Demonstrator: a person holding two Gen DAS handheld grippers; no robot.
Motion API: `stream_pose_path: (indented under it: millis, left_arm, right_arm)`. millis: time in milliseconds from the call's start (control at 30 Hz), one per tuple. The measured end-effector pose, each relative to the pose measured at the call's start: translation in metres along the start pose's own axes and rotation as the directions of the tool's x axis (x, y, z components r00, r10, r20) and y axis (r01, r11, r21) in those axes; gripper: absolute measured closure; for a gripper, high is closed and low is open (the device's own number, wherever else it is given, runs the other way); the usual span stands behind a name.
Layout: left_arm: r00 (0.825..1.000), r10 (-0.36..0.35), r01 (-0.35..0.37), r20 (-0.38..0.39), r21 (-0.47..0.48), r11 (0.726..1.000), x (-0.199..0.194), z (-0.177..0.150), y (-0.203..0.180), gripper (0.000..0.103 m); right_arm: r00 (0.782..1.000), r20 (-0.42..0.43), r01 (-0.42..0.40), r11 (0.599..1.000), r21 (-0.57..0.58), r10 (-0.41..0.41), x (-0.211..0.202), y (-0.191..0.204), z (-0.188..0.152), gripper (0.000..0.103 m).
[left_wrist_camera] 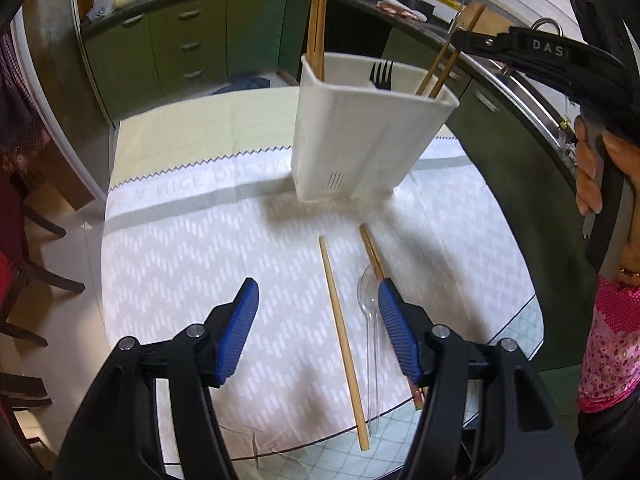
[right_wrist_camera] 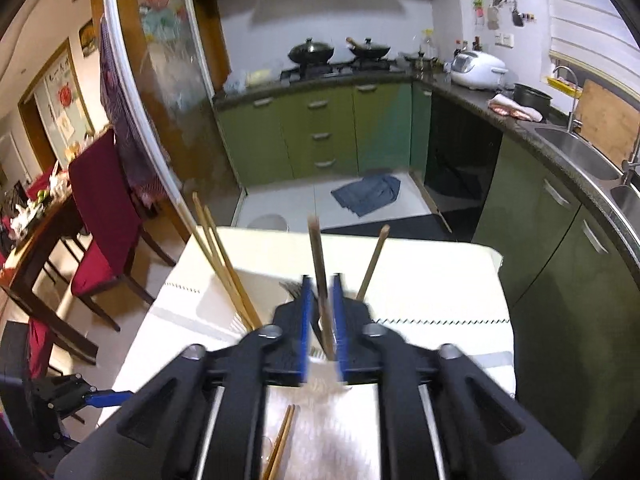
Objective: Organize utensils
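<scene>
Broadly, a table (left_wrist_camera: 168, 240) under a white cloth woven with pale dashes; its near edge is cut off by the left gripper's arms.

Caddy (left_wrist_camera: 360, 136): white ribbed plastic, tapering, slotted near the base, divided into compartments. It stands at the far middle of the cloth. Two pale wooden chopsticks (left_wrist_camera: 318, 20) stand in its left compartment, a black fork (left_wrist_camera: 381, 74) in the middle, two darker chopsticks (left_wrist_camera: 438, 70) lean out of its right corner. In the right wrist view the caddy is blurred and largely hidden behind the gripper.

Left gripper (left_wrist_camera: 318, 322): black arms, ribbed blue pads, jaws standing apart with nothing pressed between them, low over the near cloth.

Right gripper (right_wrist_camera: 321, 320): same build, above the caddy's right corner. Its jaws stand slightly apart with a dark chopstick (right_wrist_camera: 320, 276) upright in the gap; motion blur makes it impossible to tell whether the pads touch it. A hand (left_wrist_camera: 592, 168) holds its handle at the right.

Loose on the near cloth:
- a pale chopstick (left_wrist_camera: 344, 340), lying between the left pads;
- a brown chopstick (left_wrist_camera: 372, 250), its near end hidden behind the right pad;
- a clear plastic spoon (left_wrist_camera: 368, 300), hard to make out against the cloth, lying between the two.
</scene>
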State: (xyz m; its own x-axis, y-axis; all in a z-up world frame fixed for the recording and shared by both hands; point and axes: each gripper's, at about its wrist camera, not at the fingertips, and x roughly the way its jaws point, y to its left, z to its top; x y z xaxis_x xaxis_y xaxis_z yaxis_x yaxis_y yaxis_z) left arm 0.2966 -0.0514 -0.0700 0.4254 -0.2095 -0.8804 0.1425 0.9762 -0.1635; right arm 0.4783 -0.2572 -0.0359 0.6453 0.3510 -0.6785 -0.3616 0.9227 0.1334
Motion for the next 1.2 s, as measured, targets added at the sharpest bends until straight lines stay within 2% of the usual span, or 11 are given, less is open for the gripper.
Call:
stream_pose_path:
  millis: [100,200,267,333,400,533,667,733,800,933,1200]
  left_arm:
    - [1.000,-0.008,0.008,-0.014,0.000,1.000,0.005,-0.006,-0.001,0.040]
    - [1.000,0.013,-0.013,-0.026,0.011,1.000,0.011,-0.014,-0.002,0.039]
    - [0.999,0.027,-0.027,-0.044,0.013,1.000,0.019,-0.018,-0.003,0.039]
    - [0.996,0.020,-0.019,-0.089,0.010,1.000,0.032,-0.023,-0.003,0.039]
    - [0.989,0.018,-0.019,-0.146,-0.006,1.000,0.050,-0.029,-0.002,0.039]
    - [0.975,0.047,-0.051,-0.218,-0.013,0.999,0.078,-0.032,-0.004,0.039]
    - [0.963,0.090,-0.095,-0.252,-0.007,0.995,0.097,-0.026,-0.009,0.040]
    - [0.957,0.106,-0.114,-0.268,-0.012,0.993,0.105,-0.024,-0.009,0.041]
    - [0.951,0.121,-0.129,-0.286,-0.008,0.992,0.110,-0.022,-0.011,0.046]
    - [0.938,0.132,-0.141,-0.320,-0.004,0.990,0.119,-0.022,-0.015,0.049]
    - [0.919,0.183,-0.188,-0.350,0.020,0.982,0.130,-0.015,-0.029,0.074]
  right_arm:
    - [1.000,0.010,0.013,1.000,-0.003,-0.013,-0.001,0.001,-0.007,0.083]
    - [0.998,0.061,-0.008,1.000,0.013,0.007,-0.026,0.002,-0.019,0.082]
    - [0.993,0.118,-0.023,1.000,0.018,0.020,-0.055,0.003,-0.038,0.078]
    - [0.988,0.149,-0.040,0.999,0.023,0.036,-0.079,0.000,-0.060,0.066]
    - [0.990,0.134,-0.052,0.998,0.016,0.050,-0.090,0.000,-0.096,0.066]
    - [0.999,0.045,-0.025,0.999,0.046,0.023,-0.083,-0.014,-0.162,0.066]
    - [0.999,-0.014,-0.033,0.982,0.186,0.037,-0.072,-0.050,-0.213,0.066]
    - [0.999,-0.024,-0.034,0.972,0.232,0.041,-0.071,-0.066,-0.227,0.066]
    - [0.998,-0.032,-0.036,0.967,0.253,0.045,-0.069,-0.074,-0.237,0.066]
    - [0.998,-0.034,-0.035,0.963,0.268,0.045,-0.072,-0.088,-0.243,0.066]
    - [0.998,-0.038,-0.037,0.961,0.273,0.049,-0.071,-0.090,-0.236,0.066]
